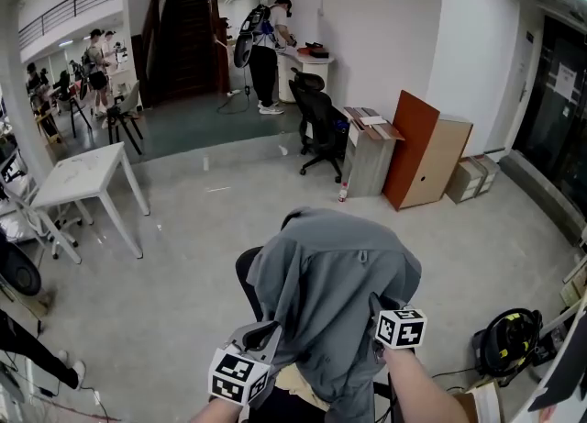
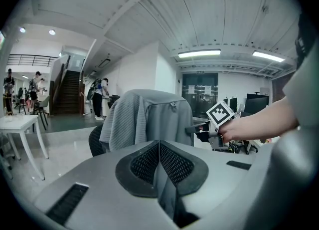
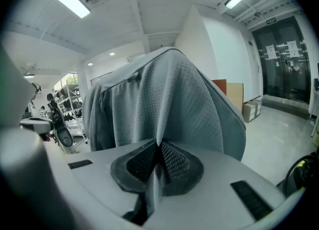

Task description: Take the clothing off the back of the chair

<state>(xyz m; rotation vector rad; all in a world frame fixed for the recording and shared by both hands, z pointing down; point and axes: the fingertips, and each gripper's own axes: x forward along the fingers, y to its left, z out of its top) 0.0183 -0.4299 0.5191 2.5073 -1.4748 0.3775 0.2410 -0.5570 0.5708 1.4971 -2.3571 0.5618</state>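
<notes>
A grey waffle-knit garment [image 1: 335, 293] hangs over the back of a black chair [image 1: 246, 274], covering most of it. My right gripper [image 1: 374, 308] is at the garment's right side, shut on a fold of the cloth; in the right gripper view the garment [image 3: 159, 94] gathers into the closed jaws of the right gripper [image 3: 159, 145]. My left gripper [image 1: 264, 337] sits at the garment's lower left edge, shut with nothing between its jaws. In the left gripper view the left gripper [image 2: 159, 144] points at the garment [image 2: 149, 119] from a short distance, and the right gripper [image 2: 193, 129] touches the cloth.
A white table [image 1: 87, 173] stands at the left. Behind are another black office chair [image 1: 316, 123], a low cabinet with leaning boards [image 1: 413, 150] and cardboard boxes [image 1: 477, 176]. A black and yellow device [image 1: 509, 339] with cables lies at the right. People [image 1: 266, 45] stand far back.
</notes>
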